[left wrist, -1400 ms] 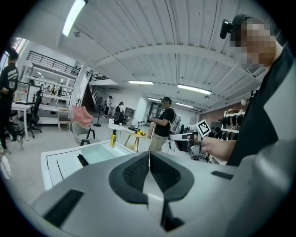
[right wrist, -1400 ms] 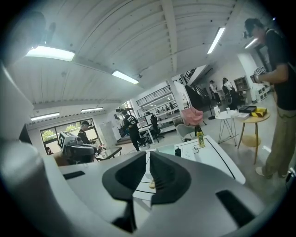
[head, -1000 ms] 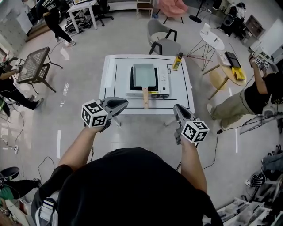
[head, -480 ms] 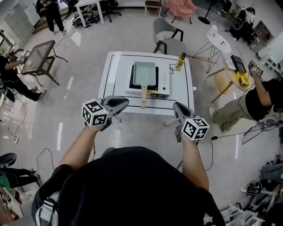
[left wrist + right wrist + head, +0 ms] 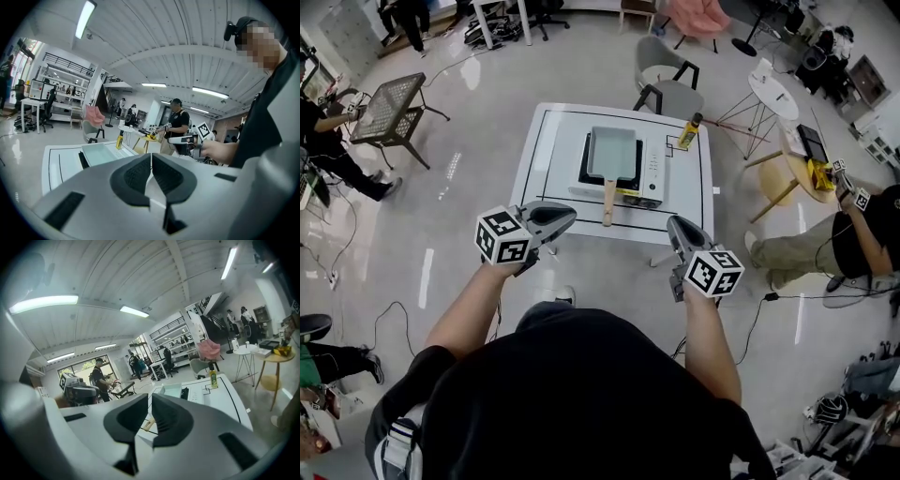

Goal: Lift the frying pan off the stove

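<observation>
A pale green rectangular frying pan (image 5: pixel 612 153) rests on a white portable stove (image 5: pixel 649 172) on the white table (image 5: pixel 544 159); its wooden handle (image 5: pixel 607 201) points toward me. The pan (image 5: pixel 101 153) also shows in the left gripper view, and the pan (image 5: pixel 171 391) shows small in the right gripper view. My left gripper (image 5: pixel 566 217) is shut and empty, held short of the table's near left edge. My right gripper (image 5: pixel 676 226) is shut and empty too, near the table's front right corner. Both are apart from the pan.
A yellow bottle (image 5: pixel 687 132) stands at the table's far right corner. A grey chair (image 5: pixel 667 80) sits behind the table, a black mesh table (image 5: pixel 387 106) to the left, round side tables (image 5: pixel 775 89) to the right. People stand and sit around the room.
The view has drifted closer to the table, which now sits slightly lower and to the right in the picture. Both grippers keep their places and stay shut.
</observation>
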Demonstrator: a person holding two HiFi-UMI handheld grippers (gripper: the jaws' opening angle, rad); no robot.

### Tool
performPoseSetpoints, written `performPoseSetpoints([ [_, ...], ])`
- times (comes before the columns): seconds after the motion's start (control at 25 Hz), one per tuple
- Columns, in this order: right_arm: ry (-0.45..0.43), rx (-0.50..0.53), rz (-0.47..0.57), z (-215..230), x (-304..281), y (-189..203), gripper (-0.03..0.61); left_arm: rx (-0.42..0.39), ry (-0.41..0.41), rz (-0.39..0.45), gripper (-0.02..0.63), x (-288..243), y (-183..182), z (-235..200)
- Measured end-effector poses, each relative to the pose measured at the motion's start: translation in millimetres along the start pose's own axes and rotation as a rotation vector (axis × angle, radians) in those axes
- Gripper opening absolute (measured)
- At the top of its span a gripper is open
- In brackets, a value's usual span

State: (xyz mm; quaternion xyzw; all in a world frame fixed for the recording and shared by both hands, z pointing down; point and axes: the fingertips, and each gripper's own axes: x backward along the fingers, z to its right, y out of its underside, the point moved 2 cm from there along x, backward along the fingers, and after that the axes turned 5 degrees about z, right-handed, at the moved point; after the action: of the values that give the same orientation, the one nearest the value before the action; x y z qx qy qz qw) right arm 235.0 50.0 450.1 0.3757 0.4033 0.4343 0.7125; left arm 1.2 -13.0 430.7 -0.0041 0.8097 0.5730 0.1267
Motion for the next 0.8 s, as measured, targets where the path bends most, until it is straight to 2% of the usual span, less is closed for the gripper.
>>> performPoseSetpoints([
  [0.52, 0.01, -0.024, -0.007, 5.4, -10.2, 5.2, 0.026, 0.002, -0.004, 0.003, 0.017, -5.4, 4.1, -12.4],
  [0.8, 0.016, -0.02, -0.011, 10.6, -27.8, -1.0, 0.026, 0.015, 0.026, -0.003, 0.017, -15.3, 3.1, -26.1],
])
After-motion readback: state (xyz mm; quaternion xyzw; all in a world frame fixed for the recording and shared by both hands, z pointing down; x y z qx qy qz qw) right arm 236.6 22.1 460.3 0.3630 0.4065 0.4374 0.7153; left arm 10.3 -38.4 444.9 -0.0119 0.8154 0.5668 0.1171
